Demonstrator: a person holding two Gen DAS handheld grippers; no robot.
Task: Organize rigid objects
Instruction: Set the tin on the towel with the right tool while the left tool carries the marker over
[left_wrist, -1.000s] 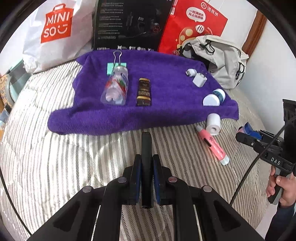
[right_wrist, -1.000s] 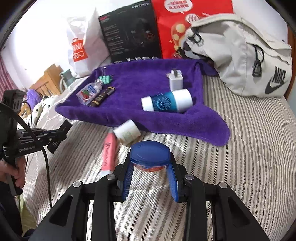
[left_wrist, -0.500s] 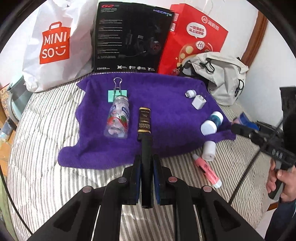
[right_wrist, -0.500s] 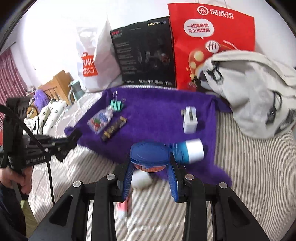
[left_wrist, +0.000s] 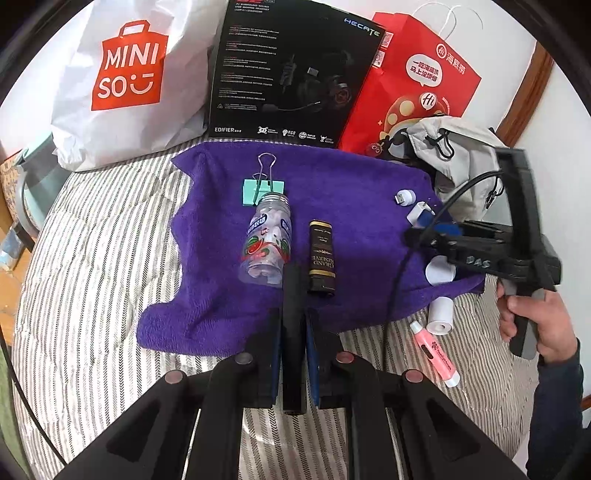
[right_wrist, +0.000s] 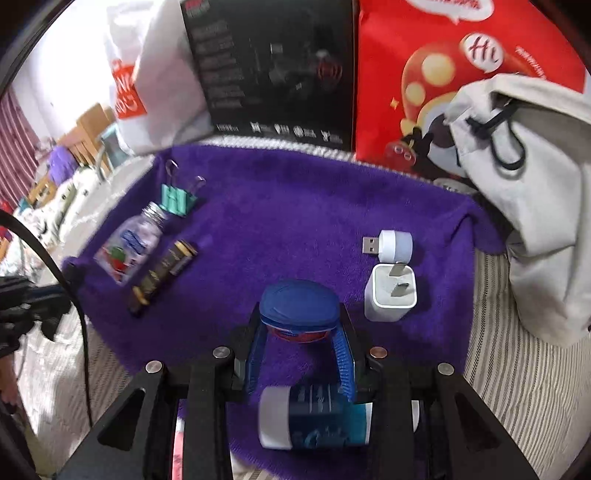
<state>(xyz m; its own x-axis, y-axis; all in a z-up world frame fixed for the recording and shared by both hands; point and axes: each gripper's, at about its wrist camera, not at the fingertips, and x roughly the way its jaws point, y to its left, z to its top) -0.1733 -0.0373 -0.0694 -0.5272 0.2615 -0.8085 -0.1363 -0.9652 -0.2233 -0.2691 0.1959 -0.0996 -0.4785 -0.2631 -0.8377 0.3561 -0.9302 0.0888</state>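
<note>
— Where do we stand on the sorting?

— Partway, by my read. On the purple terry towel (left_wrist: 221, 295) I already see a teal binder clip (left_wrist: 263, 190), a clear plastic bottle with a fruit label (left_wrist: 266, 245) and a dark gold-printed bar (left_wrist: 322, 258) lying side by side at the left. Over on the right sit a small white USB plug (right_wrist: 391, 242), a white wall charger (right_wrist: 390, 297) and a blue-and-white cylinder (right_wrist: 314, 417). A white roll (left_wrist: 440, 315) and a pink marker pen (left_wrist: 434, 352) lie off the towel on the striped bedspread (left_wrist: 92, 277), so I judge those are left to do.

— What are you holding?

— My right gripper (right_wrist: 301, 332) is clamped on a small jar with a blue lid (right_wrist: 298, 304), held above the towel just left of the charger, with the cylinder below it. My left gripper (left_wrist: 293, 295) has its pads pressed against a slim black stick (left_wrist: 293, 314).

— And the poses?

— The left one hovers low over the towel's near edge, pointing at the bottle and bar. The right, gripped by a hand (left_wrist: 535, 325), reaches in level from the right side.
</note>
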